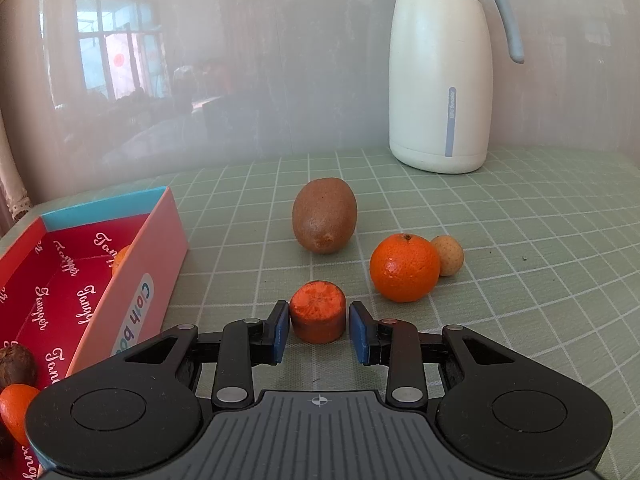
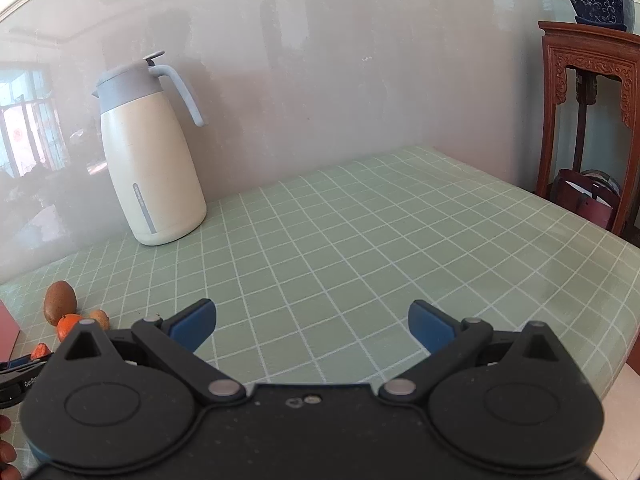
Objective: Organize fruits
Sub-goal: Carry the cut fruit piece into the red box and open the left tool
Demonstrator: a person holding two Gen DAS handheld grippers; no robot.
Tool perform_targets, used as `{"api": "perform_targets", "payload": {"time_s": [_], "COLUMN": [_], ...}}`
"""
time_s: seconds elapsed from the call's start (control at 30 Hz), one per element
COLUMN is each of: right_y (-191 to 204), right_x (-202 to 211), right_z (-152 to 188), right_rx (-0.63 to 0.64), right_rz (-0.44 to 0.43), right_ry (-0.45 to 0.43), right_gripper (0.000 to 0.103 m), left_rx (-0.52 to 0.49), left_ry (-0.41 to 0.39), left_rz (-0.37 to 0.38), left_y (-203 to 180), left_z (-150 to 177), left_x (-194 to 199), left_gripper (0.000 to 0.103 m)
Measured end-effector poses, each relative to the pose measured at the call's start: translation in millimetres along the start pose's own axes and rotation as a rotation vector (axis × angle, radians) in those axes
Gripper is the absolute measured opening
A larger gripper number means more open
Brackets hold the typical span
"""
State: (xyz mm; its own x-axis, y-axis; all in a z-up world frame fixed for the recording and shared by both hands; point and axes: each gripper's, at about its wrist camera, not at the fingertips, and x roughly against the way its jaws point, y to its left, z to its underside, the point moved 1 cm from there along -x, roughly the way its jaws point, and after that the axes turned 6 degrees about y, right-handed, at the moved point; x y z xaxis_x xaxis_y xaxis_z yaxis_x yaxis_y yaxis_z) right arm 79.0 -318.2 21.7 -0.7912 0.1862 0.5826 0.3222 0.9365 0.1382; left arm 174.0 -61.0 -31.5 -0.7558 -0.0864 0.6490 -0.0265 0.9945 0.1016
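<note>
- Left gripper (image 1: 319, 330) has its blue pads (image 1: 282, 332) drawn in on a cut orange chunk (image 1: 318, 316) that sits on the green cloth (image 1: 500, 280). The left pad touches it; a thin gap seems to show at the right pad, so the grip may be one-sided and the chunk could slip or tip when lifted.
- Chunk looks soft and wet on its cut face. Too hard a squeeze could crush it.
- Box (image 1: 132, 280) stands just left, with fruit already in it. Its near wall is high, so a low carry could knock the chunk against the rim.
- Mandarin (image 1: 404, 267), with a small tan fruit (image 1: 450, 255) touching it, and kiwi (image 1: 324, 214) lie just beyond. A forward nudge would set them rolling.
- Right gripper (image 2: 312, 326) has its jaws wide apart over bare cloth, holding nothing, well away from the fruit.
- Jug (image 1: 440, 76) stands well back, little risk.
</note>
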Motion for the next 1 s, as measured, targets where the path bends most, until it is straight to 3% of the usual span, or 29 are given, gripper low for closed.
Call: {"api": "perform_targets", "payload": {"time_s": [0.3,0.6,0.83,1.0], "right_y": [0.8,9.6,35.1,63.6], "right_x": [3.2,2.6,2.2,-1.5], "right_z": [1.2,1.2,4.0,7.4], "right_rx": [0.011,0.024,0.061,0.103], "right_rz": [-0.015,-0.032,-0.068,-0.105], "right_ry": [-0.006,-0.004,0.0,0.011], "right_gripper": [0.103,0.103,0.103,0.103], "left_rx": [0.003,0.007,0.074,0.161], "left_ry": [-0.073,-0.201,-0.275,-0.238], "left_rz": [-0.009,-0.053,-0.134,-0.212], "left_y": [0.7,17.6,54.9,97.8], "left_z": [1.8,3.8,5.0,7.2], "left_x": [16.7,50.4,76.2,74.3], "left_gripper": [0.03,0.03,0.03,0.03]}}
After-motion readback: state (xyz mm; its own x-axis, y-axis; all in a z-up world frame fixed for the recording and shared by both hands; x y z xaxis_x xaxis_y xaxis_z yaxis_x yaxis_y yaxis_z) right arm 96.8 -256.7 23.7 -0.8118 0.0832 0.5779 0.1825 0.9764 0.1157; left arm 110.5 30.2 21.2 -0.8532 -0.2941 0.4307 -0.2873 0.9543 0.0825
